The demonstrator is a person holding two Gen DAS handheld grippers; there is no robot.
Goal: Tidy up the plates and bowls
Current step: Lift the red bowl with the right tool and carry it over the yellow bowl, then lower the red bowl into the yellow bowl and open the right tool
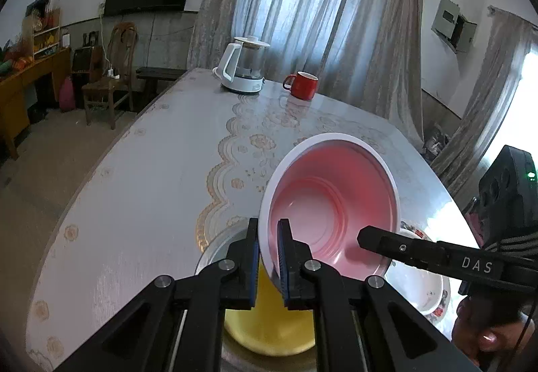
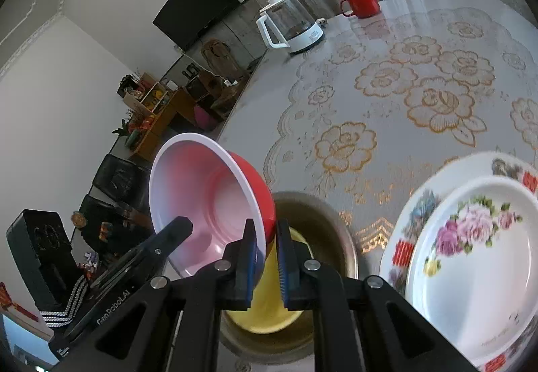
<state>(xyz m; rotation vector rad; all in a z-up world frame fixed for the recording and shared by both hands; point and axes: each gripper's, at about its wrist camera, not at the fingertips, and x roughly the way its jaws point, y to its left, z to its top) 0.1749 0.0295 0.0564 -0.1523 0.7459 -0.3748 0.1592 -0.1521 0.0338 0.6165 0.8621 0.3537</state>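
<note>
A red bowl (image 1: 331, 204) with a pink inside and a white rim is held tilted in the air. My left gripper (image 1: 268, 254) is shut on its near rim. My right gripper (image 2: 266, 257) is shut on the rim at the opposite side; the bowl also shows in the right wrist view (image 2: 208, 200). Directly below it a yellow bowl (image 1: 269, 321) sits inside a metal bowl (image 2: 322, 224). Two stacked floral plates (image 2: 470, 254) lie on the table to the right.
A white glass kettle (image 1: 242, 69) and a red mug (image 1: 302, 84) stand at the far end of the lace-patterned table (image 1: 151, 187). The table's left edge drops to the floor, with a chair (image 1: 107, 76) beyond.
</note>
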